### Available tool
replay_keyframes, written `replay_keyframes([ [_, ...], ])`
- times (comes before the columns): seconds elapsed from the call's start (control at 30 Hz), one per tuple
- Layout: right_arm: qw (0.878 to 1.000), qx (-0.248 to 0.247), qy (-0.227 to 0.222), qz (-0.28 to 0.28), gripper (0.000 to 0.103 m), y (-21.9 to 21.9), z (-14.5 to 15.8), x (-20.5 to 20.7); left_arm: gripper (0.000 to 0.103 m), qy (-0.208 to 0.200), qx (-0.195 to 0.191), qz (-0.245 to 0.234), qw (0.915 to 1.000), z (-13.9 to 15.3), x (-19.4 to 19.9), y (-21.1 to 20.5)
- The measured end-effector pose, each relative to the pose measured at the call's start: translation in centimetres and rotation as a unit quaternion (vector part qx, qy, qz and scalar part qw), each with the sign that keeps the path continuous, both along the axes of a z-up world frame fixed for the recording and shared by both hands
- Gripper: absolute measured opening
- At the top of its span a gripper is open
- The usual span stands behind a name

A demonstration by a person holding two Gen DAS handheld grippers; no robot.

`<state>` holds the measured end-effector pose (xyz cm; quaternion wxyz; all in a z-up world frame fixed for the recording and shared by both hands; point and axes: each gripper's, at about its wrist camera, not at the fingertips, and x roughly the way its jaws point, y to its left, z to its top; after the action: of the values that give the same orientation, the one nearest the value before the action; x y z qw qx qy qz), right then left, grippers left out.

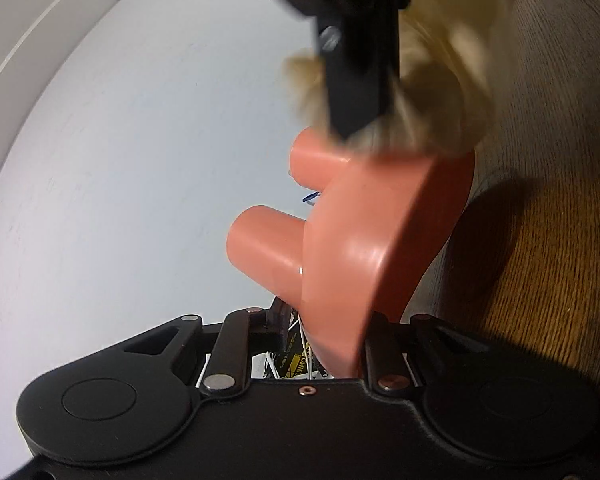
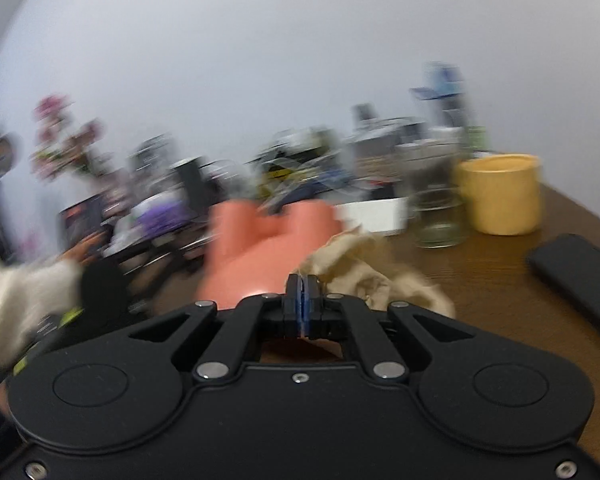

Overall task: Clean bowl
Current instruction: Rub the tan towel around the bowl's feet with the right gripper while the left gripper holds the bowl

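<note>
A salmon-pink bowl (image 1: 352,240) with stubby legs is held on edge, tilted, in my left gripper (image 1: 340,344), whose jaws are shut on its rim. My right gripper (image 2: 302,280) is shut on a crumpled beige cloth (image 2: 364,268). In the left wrist view the right gripper's black finger (image 1: 356,80) and the cloth (image 1: 440,92) press against the bowl's upper edge. The bowl also shows in the right wrist view (image 2: 260,248), blurred, just left of the cloth.
A wooden table (image 2: 500,280) carries a yellow cup (image 2: 500,196), a clear glass (image 2: 436,216), a white box (image 2: 376,212) and a black flat object (image 2: 580,276). Blurred clutter and pink flowers (image 2: 60,140) line the back against a white wall (image 1: 140,160).
</note>
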<state>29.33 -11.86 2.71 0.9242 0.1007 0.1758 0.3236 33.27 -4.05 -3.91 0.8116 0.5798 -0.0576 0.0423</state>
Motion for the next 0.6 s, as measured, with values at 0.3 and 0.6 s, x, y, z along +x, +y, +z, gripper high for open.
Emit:
replay_keyframes([
  [0.3, 0.997, -0.060, -0.002, 0.038, 0.002, 2.1, 1.7, -1.0, 0.017, 0.001, -0.001, 0.000, 1.0000, 0.6, 1.0, -1.2],
  [0.6, 0.989, -0.141, 0.025, -0.048, 0.002, -0.3, 1.9, 3.8, 0.017, 0.006, -0.003, 0.000, 1.0000, 1.2, 2.0, -2.5],
])
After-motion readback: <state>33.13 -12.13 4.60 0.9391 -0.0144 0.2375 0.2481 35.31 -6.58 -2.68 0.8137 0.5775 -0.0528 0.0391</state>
